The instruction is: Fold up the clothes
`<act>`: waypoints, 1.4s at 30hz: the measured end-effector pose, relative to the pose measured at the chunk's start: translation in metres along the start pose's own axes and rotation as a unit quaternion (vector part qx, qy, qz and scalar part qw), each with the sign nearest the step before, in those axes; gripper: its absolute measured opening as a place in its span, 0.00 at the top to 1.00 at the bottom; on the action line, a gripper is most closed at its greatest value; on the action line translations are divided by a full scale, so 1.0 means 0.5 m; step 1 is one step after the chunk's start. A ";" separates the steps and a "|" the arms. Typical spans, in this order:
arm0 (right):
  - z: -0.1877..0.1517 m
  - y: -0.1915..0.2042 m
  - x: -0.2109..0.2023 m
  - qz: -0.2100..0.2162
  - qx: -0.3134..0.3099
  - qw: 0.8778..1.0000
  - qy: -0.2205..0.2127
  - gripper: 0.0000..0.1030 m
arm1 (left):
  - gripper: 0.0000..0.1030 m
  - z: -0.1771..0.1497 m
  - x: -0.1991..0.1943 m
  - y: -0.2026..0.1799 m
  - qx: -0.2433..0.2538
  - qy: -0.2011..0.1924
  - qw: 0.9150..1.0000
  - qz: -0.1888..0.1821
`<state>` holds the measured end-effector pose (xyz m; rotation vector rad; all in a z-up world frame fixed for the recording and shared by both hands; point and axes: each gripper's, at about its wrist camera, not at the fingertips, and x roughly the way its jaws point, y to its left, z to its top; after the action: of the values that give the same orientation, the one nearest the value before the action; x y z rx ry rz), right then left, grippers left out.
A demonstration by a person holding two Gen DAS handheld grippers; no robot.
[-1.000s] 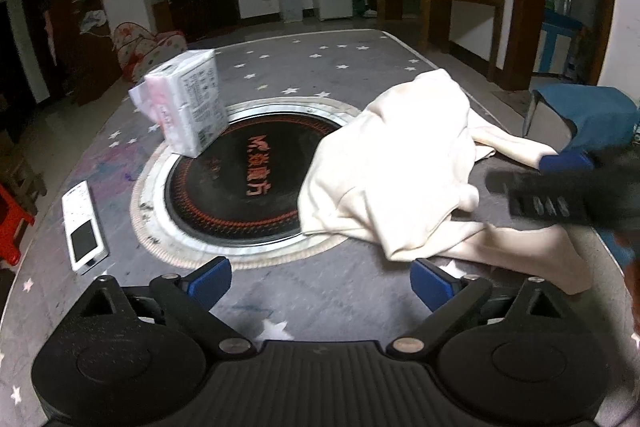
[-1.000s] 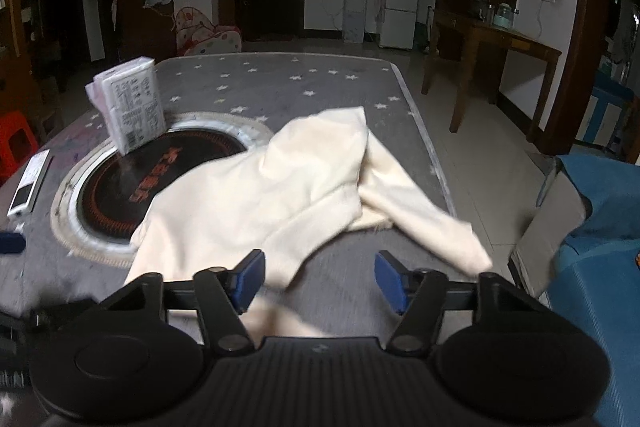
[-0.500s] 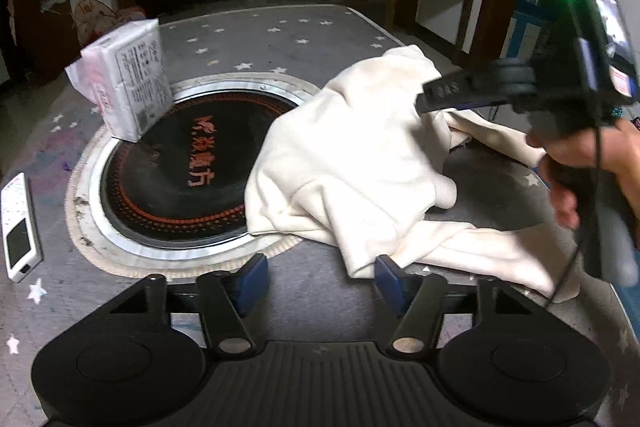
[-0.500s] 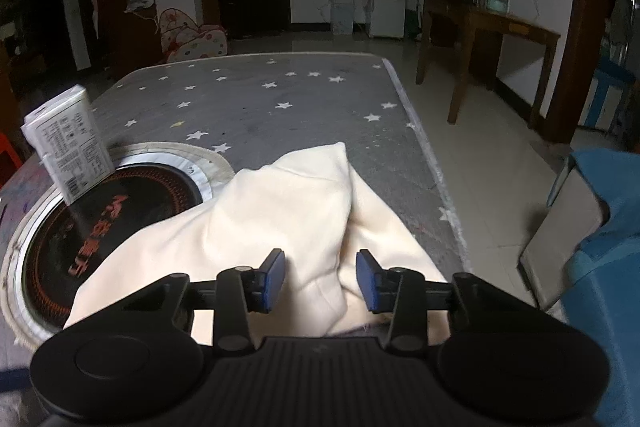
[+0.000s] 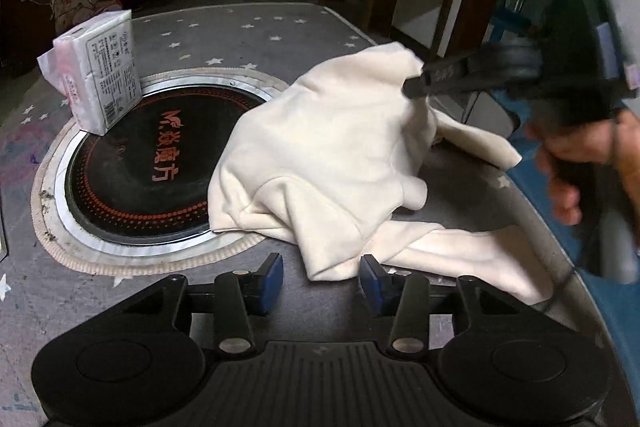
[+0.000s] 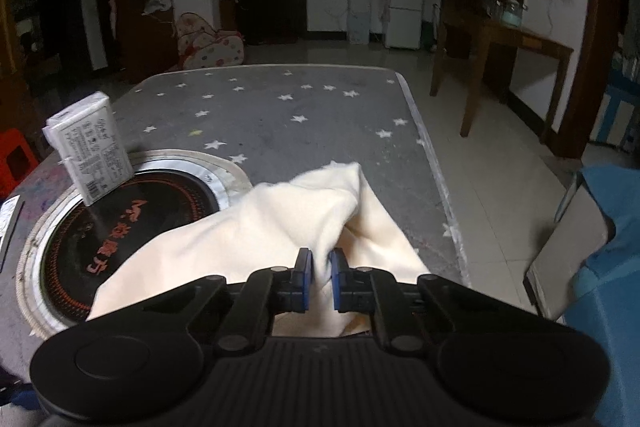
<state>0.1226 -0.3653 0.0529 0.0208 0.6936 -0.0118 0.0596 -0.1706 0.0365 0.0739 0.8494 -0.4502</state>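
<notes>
garment (image 5: 320,163) is pinched in the right fingers (image 6: 320,277), left fingers (image 5: 322,277) half-open and closing around its corner, and may snag the tissue pack (image 5: 100,75).

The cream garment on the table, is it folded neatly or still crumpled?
Crumpled. The cream garment lies in a loose heap with a sleeve trailing, partly over the round black cooktop; the right gripper pinches a raised bunch of it.
</notes>
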 end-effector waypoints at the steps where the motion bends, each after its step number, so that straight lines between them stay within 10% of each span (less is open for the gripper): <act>1: 0.003 0.002 -0.008 0.001 -0.005 1.000 -0.001 0.91 | 0.57 0.002 0.005 -0.001 -0.002 0.002 1.000 -0.001; 10: 0.010 0.012 -0.068 -0.004 -0.034 0.999 -0.021 0.91 | 0.93 0.006 -0.005 -0.001 -0.006 -0.014 1.000 -0.003; 42: 0.169 0.209 -0.440 0.024 -0.095 0.985 -0.144 1.00 | 1.00 0.068 -0.443 0.194 -0.074 -0.179 0.979 0.067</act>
<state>0.0091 -0.2617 0.2600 -0.1450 0.4027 0.0965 -0.0030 -0.0126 0.2119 -0.0851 0.5172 -0.2618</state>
